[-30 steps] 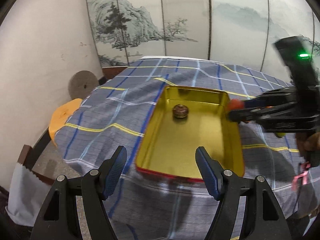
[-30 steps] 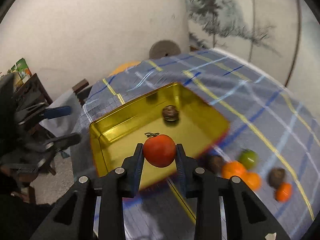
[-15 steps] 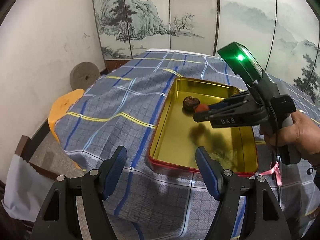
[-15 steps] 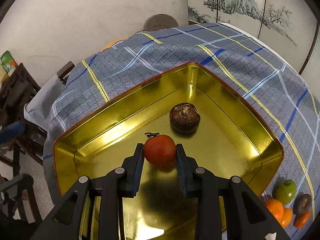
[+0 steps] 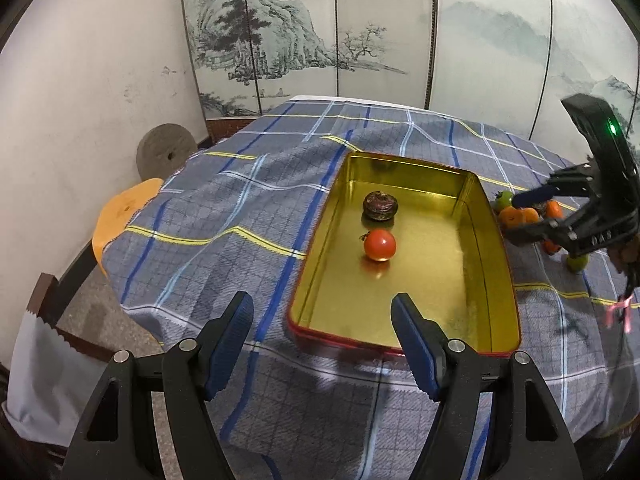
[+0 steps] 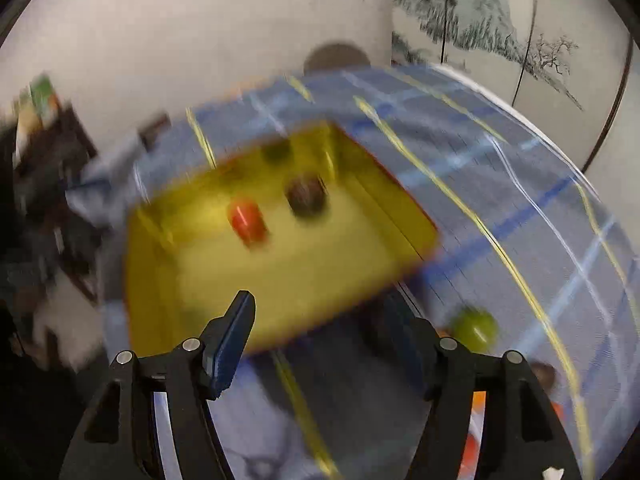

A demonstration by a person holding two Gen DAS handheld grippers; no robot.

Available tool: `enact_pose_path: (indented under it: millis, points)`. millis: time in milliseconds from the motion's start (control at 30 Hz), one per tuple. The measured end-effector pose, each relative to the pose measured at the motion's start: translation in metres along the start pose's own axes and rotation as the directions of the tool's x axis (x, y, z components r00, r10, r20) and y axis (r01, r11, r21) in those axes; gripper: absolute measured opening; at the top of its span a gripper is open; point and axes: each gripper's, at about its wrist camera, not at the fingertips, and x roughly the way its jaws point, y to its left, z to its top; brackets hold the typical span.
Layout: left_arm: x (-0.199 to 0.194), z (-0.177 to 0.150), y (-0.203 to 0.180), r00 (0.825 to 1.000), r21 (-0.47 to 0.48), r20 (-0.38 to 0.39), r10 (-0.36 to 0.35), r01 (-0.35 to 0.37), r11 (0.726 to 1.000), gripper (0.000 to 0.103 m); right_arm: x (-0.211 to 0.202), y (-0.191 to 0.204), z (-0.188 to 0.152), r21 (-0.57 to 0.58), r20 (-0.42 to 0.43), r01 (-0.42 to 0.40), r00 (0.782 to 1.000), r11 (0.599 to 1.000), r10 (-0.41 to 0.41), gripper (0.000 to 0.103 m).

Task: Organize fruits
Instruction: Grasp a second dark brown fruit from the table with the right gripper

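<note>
Gold tin (image 5: 496,248) half bare; right tool (image 6: 320,340) empty.

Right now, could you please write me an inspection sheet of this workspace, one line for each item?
Surface: plaid tablecloth, wrinkled.
Job's things: gold tin holds a red tomato and a dark brown fruit, apart; orange and green fruits lie beside the tin.
Clutter: nothing seen.
Grippers: left gripper open, empty; right gripper open, empty, its jaws just opened, above the loose fruits.
Cables: nothing seen.
Surroundings: painted screen, millstone, orange stool.
</note>
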Motion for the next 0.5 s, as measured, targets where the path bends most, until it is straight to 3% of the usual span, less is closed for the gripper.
enact_pose_path:
  millis: [100,233,333,400,500]
  points:
    - [0.003,0.002,-0.007,1.000,0.004,-0.007,-0.014,0.014,1.000,0.072,0.001,-0.007,-0.009,-0.078,-0.064,0.047,0.997,0.996,-0.052,0.055]
    - [0.004,0.005,-0.014,1.000,0.024,-0.005,-0.017,0.017,1.000,0.072,0.015,-0.010,-0.006,-0.181,-0.118,0.097,0.986,0.979,-0.119,0.054]
    - [0.005,0.007,-0.017,1.000,0.029,-0.001,-0.018,0.018,0.999,0.072,0.029,-0.011,-0.001,-0.235,-0.146,0.097,0.980,0.967,-0.134,0.052]
    - [0.007,0.007,-0.019,1.000,0.030,-0.009,-0.020,0.020,0.999,0.072,0.038,-0.013,0.005,-0.245,-0.166,0.076,0.979,0.967,-0.119,0.042]
    - [0.010,0.008,-0.021,0.999,0.030,-0.022,-0.023,0.024,0.999,0.072,0.055,-0.015,0.012,-0.259,-0.207,0.062,0.971,0.964,-0.118,0.042]
